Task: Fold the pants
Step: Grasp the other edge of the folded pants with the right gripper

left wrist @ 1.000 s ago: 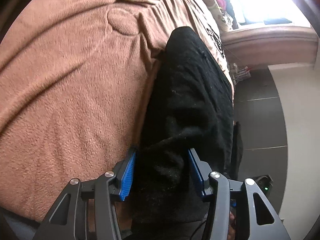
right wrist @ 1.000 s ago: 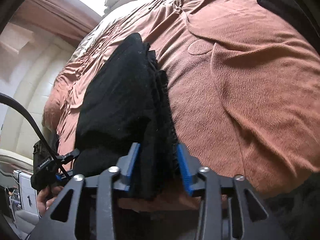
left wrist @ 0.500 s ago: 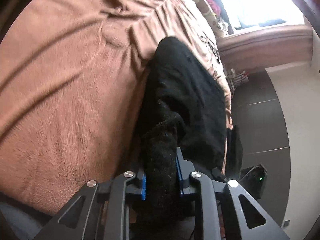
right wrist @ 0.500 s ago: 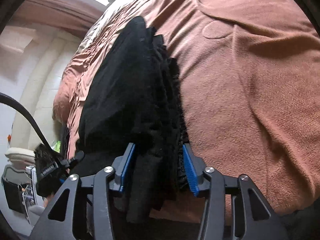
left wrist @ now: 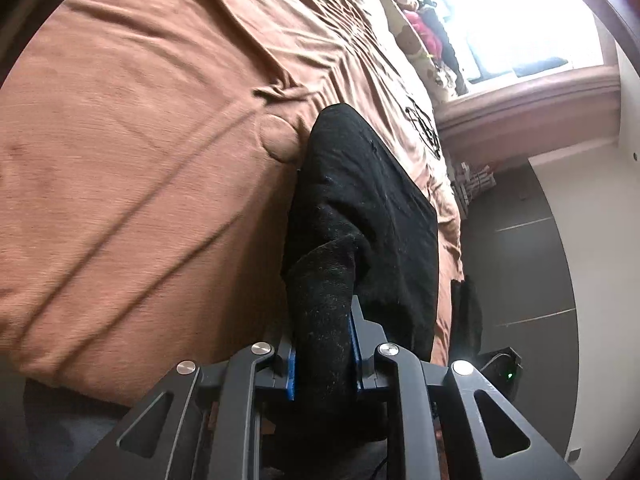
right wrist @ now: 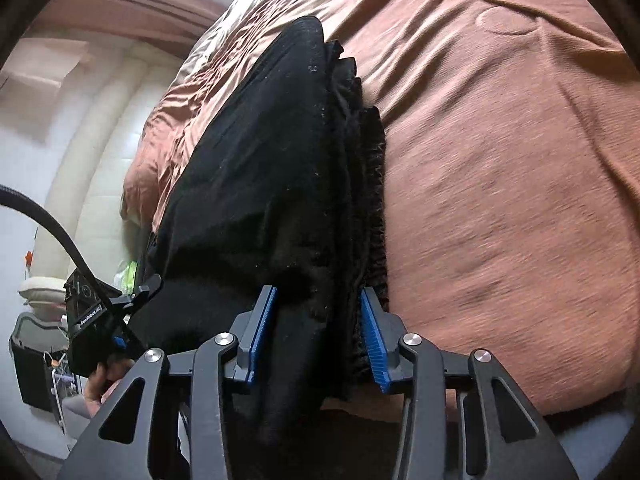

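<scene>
A bedroom, and the whole working surface is a rumpled brown fleece blanket (left wrist: 132, 168) spread over the bed, bright window up at one o'clock in the left wrist view. Nearest us, the left hand-held gripper (left wrist: 323, 354) is pinched narrow on a bunched corner of the black knit pants (left wrist: 372, 208), cloth squeezed between both blue pads. Over on the other side, the right hand-held gripper (right wrist: 318, 338) sits wider, its pads bracketing a thick stack of layers of the same black knit pants (right wrist: 280, 168); whether they truly bite, I cannot tell.

Here's the danger: that right stack is several loose edges, and a weak clamp could let the inner layers slide out and spoil the fold. The left bunch is twisted, so it may lay down creased.

Further out, the pants lie along the bed's edge, dark tiled floor (left wrist: 516, 248) dropping away at three o'clock. Drift that way and fabric slips overboard. Open blanket stretches from nine to twelve o'clock, plenty of landing room.
</scene>
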Demonstrator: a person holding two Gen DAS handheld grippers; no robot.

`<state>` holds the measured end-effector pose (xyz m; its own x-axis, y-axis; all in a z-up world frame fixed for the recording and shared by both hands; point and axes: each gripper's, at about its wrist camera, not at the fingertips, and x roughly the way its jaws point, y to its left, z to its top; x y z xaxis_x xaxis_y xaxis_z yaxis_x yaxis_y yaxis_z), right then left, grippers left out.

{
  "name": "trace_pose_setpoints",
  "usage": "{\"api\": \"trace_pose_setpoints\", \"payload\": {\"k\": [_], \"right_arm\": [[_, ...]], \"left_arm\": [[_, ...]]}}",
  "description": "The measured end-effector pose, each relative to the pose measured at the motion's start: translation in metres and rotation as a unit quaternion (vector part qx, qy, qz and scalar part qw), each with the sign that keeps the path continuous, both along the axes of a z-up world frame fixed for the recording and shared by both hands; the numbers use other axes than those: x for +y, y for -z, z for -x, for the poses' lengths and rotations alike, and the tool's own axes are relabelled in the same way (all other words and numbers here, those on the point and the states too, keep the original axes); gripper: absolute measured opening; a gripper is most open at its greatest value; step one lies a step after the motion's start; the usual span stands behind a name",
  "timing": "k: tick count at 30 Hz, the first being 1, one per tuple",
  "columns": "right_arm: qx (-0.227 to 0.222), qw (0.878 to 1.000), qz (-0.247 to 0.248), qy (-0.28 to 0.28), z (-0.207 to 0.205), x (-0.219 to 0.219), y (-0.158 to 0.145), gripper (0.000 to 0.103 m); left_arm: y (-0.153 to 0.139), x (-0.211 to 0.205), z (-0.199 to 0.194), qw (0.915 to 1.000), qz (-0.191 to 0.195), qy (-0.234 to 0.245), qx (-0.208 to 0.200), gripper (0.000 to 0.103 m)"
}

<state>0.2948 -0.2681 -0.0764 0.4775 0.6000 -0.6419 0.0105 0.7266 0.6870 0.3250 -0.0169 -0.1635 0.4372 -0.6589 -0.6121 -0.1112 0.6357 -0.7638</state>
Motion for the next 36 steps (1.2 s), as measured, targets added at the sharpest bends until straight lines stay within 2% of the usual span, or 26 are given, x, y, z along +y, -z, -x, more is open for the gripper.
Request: {"api": "trace_pose_setpoints", "payload": {"k": [5, 13, 16, 18, 24, 30, 34, 36], "right_arm": [[-0.001, 1.000, -0.001, -0.014, -0.006, 0.014, 0.002, 0.038], [0.004, 1.000, 0.000, -0.026, -0.010, 0.029, 0.011, 0.038], [0.009, 1.000, 0.006, -0.026, -0.013, 0.030, 0.011, 0.037], [0.014, 0.999, -0.003, -0.029, -0.013, 0.030, 0.015, 0.036], [0.001, 0.999, -0.021, -0.043, -0.022, 0.021, 0.004, 0.037], [-0.009, 0.999, -0.041, -0.034, -0.034, 0.010, 0.006, 0.050], [-0.019, 0.998, -0.059, -0.029, -0.038, 0.009, 0.007, 0.065], [-0.022, 0.997, -0.064, -0.027, -0.045, 0.009, 0.009, 0.065]], "left_arm": [[-0.002, 0.024, 0.012, 0.9999, -0.003, -0.011, 0.001, 0.020], [0.000, 0.035, 0.022, 0.9998, -0.007, -0.013, 0.015, 0.021], [0.007, 0.035, 0.024, 0.9996, -0.012, -0.006, 0.024, 0.025], [0.011, 0.035, 0.023, 0.9993, -0.019, -0.004, 0.032, 0.035], [0.010, 0.035, 0.014, 0.9985, -0.036, 0.006, 0.041, 0.041], [0.007, 0.044, 0.002, 0.9980, -0.052, -0.005, 0.037, 0.048], [0.009, 0.047, -0.011, 0.9978, -0.052, -0.006, 0.039, 0.048], [0.008, 0.045, -0.019, 0.9979, -0.053, -0.004, 0.036, 0.048]]}}
